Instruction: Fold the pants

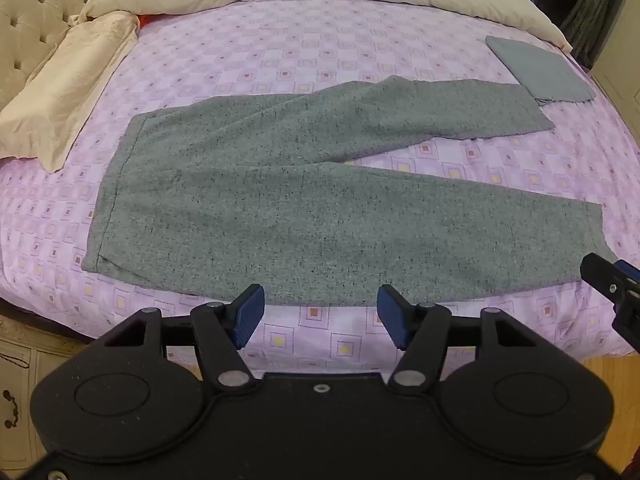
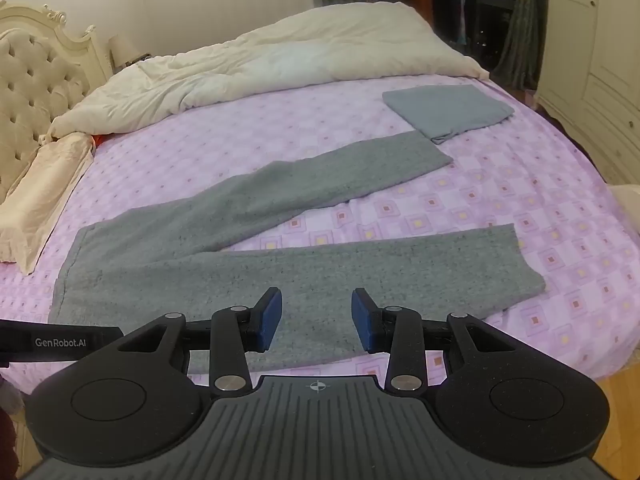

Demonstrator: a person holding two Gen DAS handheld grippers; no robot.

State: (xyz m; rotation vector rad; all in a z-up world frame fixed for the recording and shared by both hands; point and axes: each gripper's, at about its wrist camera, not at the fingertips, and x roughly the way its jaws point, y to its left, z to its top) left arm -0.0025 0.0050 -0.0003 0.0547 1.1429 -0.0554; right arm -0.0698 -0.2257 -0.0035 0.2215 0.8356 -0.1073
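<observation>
So — grey pants [image 1: 280, 208] flat on the bed [image 1: 280, 48], legs apart.
Left gripper [image 1: 320, 316] and right gripper [image 2: 316, 318] both spread wide — holding nothing.

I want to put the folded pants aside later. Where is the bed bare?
Bare lilac checked sheet lies between the cream duvet and the speckled grey pants, and in the wedge between the legs. The corner by the folded blue-grey cloth is crowded.

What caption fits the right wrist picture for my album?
Open right hand-held gripper above grey pants spread flat, legs apart, on the purple bed sheet.
</observation>
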